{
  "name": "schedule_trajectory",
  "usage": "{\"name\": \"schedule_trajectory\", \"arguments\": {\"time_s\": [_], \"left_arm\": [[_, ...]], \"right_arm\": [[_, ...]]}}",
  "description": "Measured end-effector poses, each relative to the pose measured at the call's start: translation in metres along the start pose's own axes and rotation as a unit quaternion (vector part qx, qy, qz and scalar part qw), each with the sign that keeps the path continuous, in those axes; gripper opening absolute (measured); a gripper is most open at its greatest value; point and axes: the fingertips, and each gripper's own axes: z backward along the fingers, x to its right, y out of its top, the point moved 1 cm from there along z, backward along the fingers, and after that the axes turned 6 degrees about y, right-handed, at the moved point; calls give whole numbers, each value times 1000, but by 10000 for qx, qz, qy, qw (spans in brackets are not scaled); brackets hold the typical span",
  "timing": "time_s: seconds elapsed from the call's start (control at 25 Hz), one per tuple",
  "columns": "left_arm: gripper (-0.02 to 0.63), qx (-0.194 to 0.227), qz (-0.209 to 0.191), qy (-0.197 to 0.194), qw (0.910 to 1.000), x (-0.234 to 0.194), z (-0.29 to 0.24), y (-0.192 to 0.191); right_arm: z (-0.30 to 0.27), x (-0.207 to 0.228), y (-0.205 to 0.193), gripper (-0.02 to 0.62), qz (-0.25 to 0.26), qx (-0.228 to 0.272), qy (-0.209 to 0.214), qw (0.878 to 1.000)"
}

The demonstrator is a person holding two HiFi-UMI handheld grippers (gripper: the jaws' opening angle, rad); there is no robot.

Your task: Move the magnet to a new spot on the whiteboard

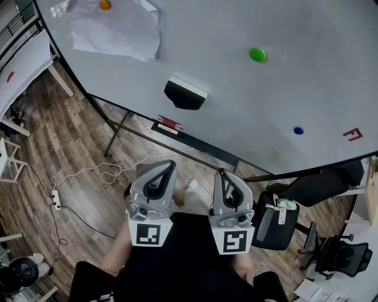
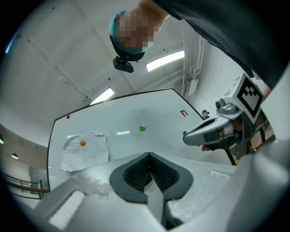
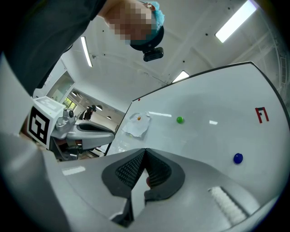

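Three round magnets cling to the large white whiteboard, and neither gripper is near any of them. The glossy green round magnet sits on bare board, right of centre in the head view. The small dark-blue round magnet sits lower and further right, near the board's bottom edge, with a red bracket-shaped drawn mark just to its right. The orange round magnet is at the far upper left, on a crumpled white sheet of paper that hangs on the board. A black board eraser with a white top sticks to the board below and to the right of the paper. A small red object lies at the board's lower edge; what it is cannot be told.

The grey plastic left gripper and the matching right gripper are held side by side close to the person's body, above the brown wooden plank floor. Their tips point toward the board and are well apart from it. In each gripper view the black ribbed pads meet at the tip, so both pairs of jaws are together and hold nothing. A white power strip with its cable lies on the floor at the left, and a black office chair stands at the lower right.
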Motion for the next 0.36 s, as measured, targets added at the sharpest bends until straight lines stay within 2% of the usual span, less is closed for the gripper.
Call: {"name": "schedule_trajectory", "arguments": {"time_s": [0.36], "left_arm": [[2, -26, 12, 31, 10000, -1, 0, -3]], "right_arm": [[-2, -2, -3, 0, -3, -12, 46, 10000]]}}
